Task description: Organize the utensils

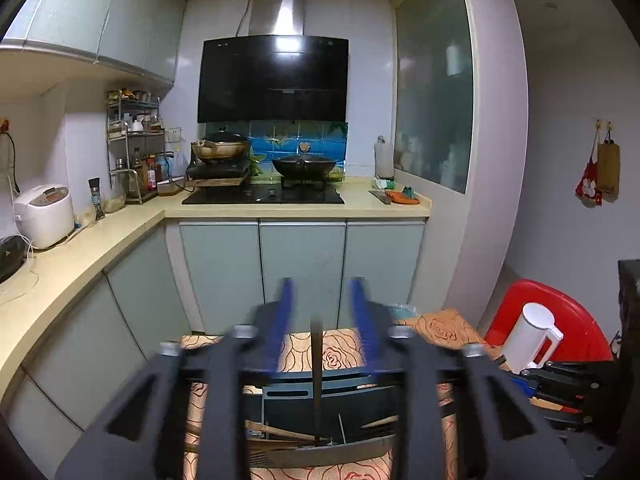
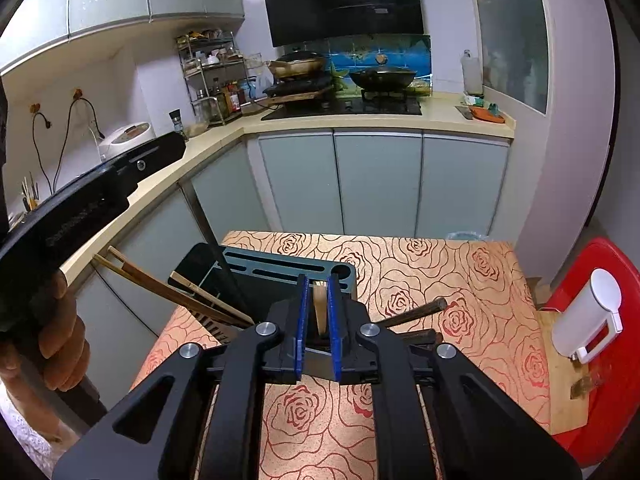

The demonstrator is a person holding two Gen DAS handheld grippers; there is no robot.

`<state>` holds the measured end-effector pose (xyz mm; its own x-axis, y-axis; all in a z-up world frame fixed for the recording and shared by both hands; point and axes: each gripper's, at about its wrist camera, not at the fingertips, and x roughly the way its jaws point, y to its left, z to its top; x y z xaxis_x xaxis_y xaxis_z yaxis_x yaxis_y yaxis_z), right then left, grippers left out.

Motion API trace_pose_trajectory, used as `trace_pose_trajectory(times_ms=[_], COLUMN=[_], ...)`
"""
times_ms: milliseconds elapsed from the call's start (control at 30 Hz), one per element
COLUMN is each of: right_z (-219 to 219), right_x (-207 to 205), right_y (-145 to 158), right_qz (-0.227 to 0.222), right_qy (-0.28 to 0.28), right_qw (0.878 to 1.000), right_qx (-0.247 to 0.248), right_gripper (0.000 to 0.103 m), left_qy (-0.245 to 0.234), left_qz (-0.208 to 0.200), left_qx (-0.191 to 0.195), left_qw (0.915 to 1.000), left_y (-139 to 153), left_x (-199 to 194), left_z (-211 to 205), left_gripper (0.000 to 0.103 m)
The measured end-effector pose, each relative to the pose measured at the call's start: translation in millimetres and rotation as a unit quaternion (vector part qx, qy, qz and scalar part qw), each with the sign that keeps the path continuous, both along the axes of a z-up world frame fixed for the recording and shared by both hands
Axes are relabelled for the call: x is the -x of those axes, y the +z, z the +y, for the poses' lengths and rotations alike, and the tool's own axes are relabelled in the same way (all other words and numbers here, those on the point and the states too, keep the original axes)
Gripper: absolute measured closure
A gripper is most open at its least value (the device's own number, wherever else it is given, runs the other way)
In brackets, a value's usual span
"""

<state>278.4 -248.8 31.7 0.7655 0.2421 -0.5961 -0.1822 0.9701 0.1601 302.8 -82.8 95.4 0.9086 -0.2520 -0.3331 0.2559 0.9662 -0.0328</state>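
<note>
A grey-blue slotted utensil holder (image 2: 280, 268) stands on the rose-patterned tablecloth (image 2: 440, 272). In the left wrist view my left gripper (image 1: 324, 312) is open above the holder (image 1: 288, 394). A thin dark handle (image 1: 316, 360) stands upright between its blue fingers, touching neither. My right gripper (image 2: 318, 312) has its blue pads close around a pale wooden handle (image 2: 320, 306) in the holder's corner hole, with a narrow gap on the left side. Wooden utensils (image 2: 160, 284) lean out to the left, and two dark handles (image 2: 416, 310) stick out to the right.
A hand (image 2: 60, 320) holds the left tool's black housing (image 2: 100, 192) at the left. A white kettle (image 2: 588, 320) stands on a wooden board over a red stool (image 2: 600, 400) at the right. Cabinets (image 2: 376, 184) and a worktop with a stove (image 2: 344, 108) lie beyond the table.
</note>
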Motion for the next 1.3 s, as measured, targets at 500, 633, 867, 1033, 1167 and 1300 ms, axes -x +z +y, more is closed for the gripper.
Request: trace_pose_trajectory(times_ms=[500,633,867,1033,1167,1300], right_z=[-2.7,-6.3,-12.9,-11.2,-4.0,3.1], right_x=[27.5,39.0,56.7,76.5,96.5,112.0], right_y=[10.7,7.7,-6.0,-16.6,-23.3,-31.4], right_qz=[-0.031,-0.039,-0.049,-0.058,-0.083,-0.096], right_qy=[-0.002,-0.005,-0.022,-0.038,-0.055,-0.056], right_qw=[0.999,0.999,0.999,0.997,0.995,0.994], right_qx=[-0.006,-0.008,-0.011,-0.014,-0.001,0.009], right_gripper=[0.058,0.051,0.039,0.023,0.014,0.011], left_qy=[0.007,0.014,0.028,0.048,0.056,0.073], left_qz=[-0.025,-0.02,-0.019,-0.019,-0.007,-0.001], left_qx=[-0.007,-0.013,-0.036,-0.052,-0.057,-0.068], left_qw=[0.9996,0.9996,0.9988,0.9973,0.9967,0.995], left_y=[7.5,-3.3,-36.0,-61.3,-81.6,-96.6], left_x=[48.3,59.2,84.6,103.6,116.7,128.3], left_z=[27.6,33.5,38.0,39.8,43.3,47.6], left_gripper=[0.016,0.014,0.011,0.009,0.009,0.009])
